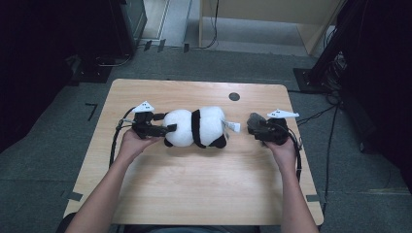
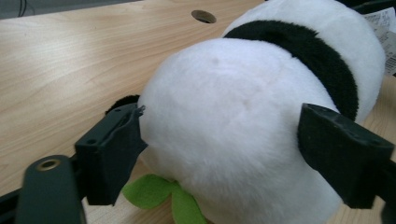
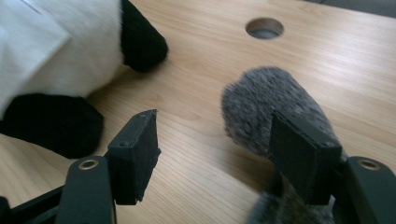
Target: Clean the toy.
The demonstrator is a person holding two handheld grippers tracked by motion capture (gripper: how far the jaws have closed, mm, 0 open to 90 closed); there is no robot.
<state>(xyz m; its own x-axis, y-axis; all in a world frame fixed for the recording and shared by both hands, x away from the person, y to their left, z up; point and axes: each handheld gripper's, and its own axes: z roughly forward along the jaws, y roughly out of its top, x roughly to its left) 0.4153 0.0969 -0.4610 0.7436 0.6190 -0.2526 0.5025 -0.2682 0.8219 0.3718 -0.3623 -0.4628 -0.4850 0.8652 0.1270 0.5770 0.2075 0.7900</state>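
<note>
Panda plush [image 1: 197,127] lying on table [image 1: 194,179], long axis running gripper to gripper.
Left gripper [image 2: 219,154] — jaws spread, pads flanking its white end, directly ahead. Right gripper [image 3: 215,154] released, grey fuzzy piece [image 3: 271,107] against one jaw; panda farther off — left nearer.

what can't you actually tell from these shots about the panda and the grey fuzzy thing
- Panda plush: its face is out of sight in the high view and the left gripper view, where its own white body blocks it.
- Tag on the panda: print too small in the high view, cut by the edge in both gripper views.
- Grey fuzzy thing: its lower part is hidden behind the right gripper jaw; what it is stays unclear.
- Green leaf: partly under the panda.
</note>
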